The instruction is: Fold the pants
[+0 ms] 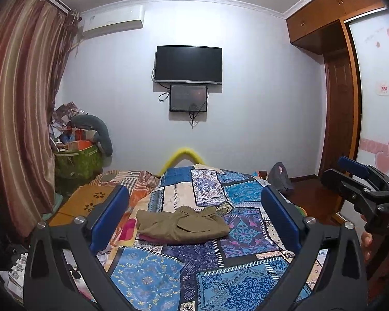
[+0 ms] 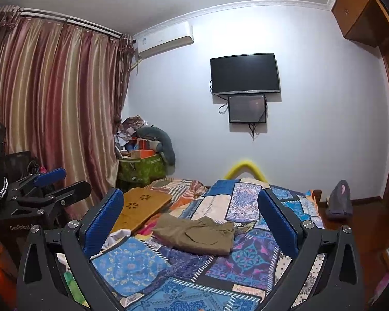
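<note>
Olive-khaki pants (image 1: 182,223) lie folded into a compact rectangle on the blue patchwork bedspread (image 1: 220,272), on top of a pink garment whose edge shows underneath. In the right wrist view the same pants (image 2: 197,234) rest mid-bed. My left gripper (image 1: 194,215) hovers above the near part of the bed, open, nothing between its blue pads. My right gripper (image 2: 192,219) is also open and empty, held back from the pants. Each gripper shows in the other's view: the right gripper (image 1: 360,178) at the right edge, the left gripper (image 2: 57,184) at the left.
A wooden lap board (image 2: 140,210) lies on the bed's left side. A green box of clutter (image 2: 142,168) stands in the corner by the striped curtain (image 2: 51,103). A dark bag (image 2: 339,202) sits on the floor right of the bed. A TV (image 2: 245,73) hangs on the wall.
</note>
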Action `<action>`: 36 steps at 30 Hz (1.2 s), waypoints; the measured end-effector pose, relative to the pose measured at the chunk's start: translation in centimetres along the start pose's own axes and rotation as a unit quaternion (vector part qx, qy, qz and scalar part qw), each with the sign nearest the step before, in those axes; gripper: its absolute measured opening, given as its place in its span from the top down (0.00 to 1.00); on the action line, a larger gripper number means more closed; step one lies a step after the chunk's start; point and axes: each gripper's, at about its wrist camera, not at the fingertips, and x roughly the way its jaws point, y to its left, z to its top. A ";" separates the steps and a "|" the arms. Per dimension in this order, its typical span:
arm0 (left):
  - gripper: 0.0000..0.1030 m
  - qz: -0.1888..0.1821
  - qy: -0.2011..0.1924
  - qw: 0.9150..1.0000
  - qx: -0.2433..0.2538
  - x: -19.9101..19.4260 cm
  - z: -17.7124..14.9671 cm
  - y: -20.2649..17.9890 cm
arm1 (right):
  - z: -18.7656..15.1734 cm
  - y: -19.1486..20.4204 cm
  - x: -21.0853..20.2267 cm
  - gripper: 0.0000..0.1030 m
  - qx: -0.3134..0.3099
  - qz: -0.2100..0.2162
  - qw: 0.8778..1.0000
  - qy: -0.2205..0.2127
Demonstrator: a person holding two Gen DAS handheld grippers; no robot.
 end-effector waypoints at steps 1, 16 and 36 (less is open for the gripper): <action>0.00 0.000 0.000 1.000 0.000 0.0 0.0 0.0 | 0.1 0.0 0.0 0.00 0.001 -0.001 1.000 0.000; 0.00 -0.011 0.004 1.000 0.003 0.4 -0.1 0.0 | 0.1 -0.1 -0.2 0.00 0.002 -0.001 1.000 -0.003; 0.00 -0.026 0.015 1.000 -0.003 0.7 -0.4 -0.2 | 0.2 -0.3 0.0 0.00 0.008 -0.001 1.000 0.002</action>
